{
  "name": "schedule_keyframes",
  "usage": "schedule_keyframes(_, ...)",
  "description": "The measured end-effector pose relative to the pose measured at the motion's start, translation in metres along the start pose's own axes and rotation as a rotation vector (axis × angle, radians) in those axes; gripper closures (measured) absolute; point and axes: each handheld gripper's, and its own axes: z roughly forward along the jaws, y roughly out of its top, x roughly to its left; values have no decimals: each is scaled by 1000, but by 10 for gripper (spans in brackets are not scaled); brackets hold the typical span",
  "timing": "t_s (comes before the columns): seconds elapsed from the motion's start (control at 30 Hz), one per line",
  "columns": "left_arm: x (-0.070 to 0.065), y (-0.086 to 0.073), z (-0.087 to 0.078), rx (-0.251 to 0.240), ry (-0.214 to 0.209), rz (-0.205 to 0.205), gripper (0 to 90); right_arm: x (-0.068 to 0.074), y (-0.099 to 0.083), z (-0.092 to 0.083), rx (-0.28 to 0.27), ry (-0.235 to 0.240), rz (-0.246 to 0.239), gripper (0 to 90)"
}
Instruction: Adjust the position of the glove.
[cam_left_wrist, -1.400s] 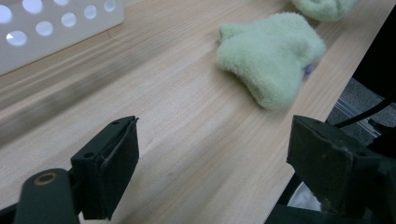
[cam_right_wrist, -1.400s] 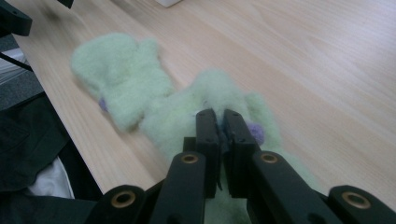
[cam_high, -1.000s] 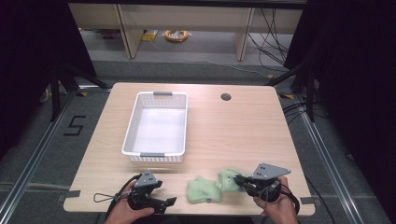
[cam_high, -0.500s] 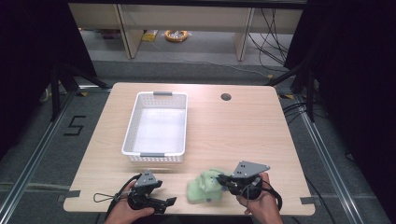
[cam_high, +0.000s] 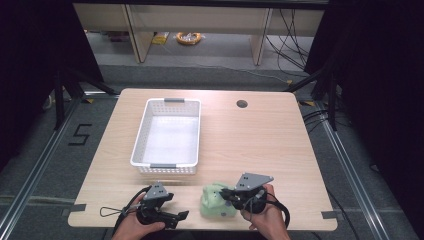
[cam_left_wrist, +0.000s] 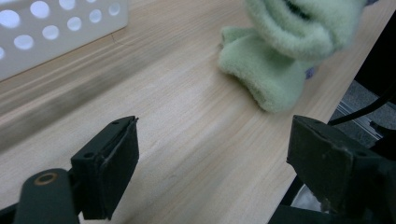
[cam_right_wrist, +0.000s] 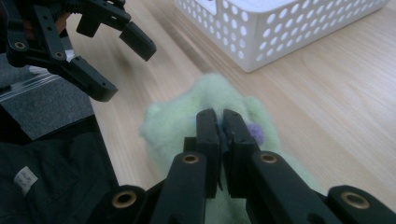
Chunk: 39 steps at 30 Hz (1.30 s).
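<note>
A pale green fleecy cloth (cam_high: 214, 204) lies bunched near the table's front edge, between my two grippers. My right gripper (cam_high: 226, 194) is shut on a fold of it; in the right gripper view the jaws (cam_right_wrist: 218, 117) stand pressed together over the green cloth (cam_right_wrist: 175, 122), which has a small purple spot. My left gripper (cam_high: 181, 216) rests to the cloth's left, open, with nothing but bare table between its fingers. In the left gripper view the wide-apart jaws (cam_left_wrist: 212, 137) face the cloth (cam_left_wrist: 275, 70), a short way off. The right gripper view also shows the left gripper (cam_right_wrist: 123, 67) open.
A white perforated basket (cam_high: 139, 145), empty, stands on the wooden table (cam_high: 265, 145) just behind the left gripper; its wall shows as basket (cam_left_wrist: 60, 28) and basket (cam_right_wrist: 280, 42) in the gripper views. A cable hole (cam_high: 242, 104) sits at the back. The front table edge is close.
My right gripper has moved left with the cloth's fold in it, drawing the spread cloth into a bunch. The left gripper has stayed put.
</note>
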Motion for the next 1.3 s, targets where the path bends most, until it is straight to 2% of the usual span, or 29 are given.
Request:
schedule_keyframes(0.03, -1, -1, 0, 3, -1, -17, 163, 2, 1, 1, 6, 2, 16, 869)
schedule_keyframes(0.1, -1, -1, 0, 2, 0, -17, 163, 3, 2, 4, 10, 14, 7, 869)
schedule_keyframes(0.13, 0, 0, 0, 0, 0, 1, 163, 3, 2, 4, 10, 14, 7, 869)
schedule_keyframes(0.43, 0, 0, 0, -3, -3, -4, 163, 5, -1, 15, 23, 40, 21, 869)
schedule_keyframes(0.47, -1, 0, 0, 2, -2, -16, 163, 5, -1, 15, 23, 40, 21, 869)
schedule_keyframes(0.5, 0, 0, -1, 7, -2, 4, 163, 5, -3, 16, 30, 38, 41, 869)
schedule_keyframes(0.9, 0, 0, -1, -9, -3, -3, 163, 3, -14, 20, 68, 39, 44, 868)
schedule_keyframes(1.03, 0, 0, -1, -5, -6, 1, 163, 1, -21, 21, 87, 40, 60, 867)
schedule_keyframes(1.1, 0, 0, 0, -5, -6, 1, 163, 1, -22, 22, 102, 40, 50, 865)
schedule_keyframes(1.27, 1, -1, -1, 6, -4, 2, 163, 0, -23, 24, 97, 36, 54, 865)
schedule_keyframes(1.3, 2, 0, -2, 18, -3, 17, 163, 0, -23, 24, 95, 36, 54, 865)
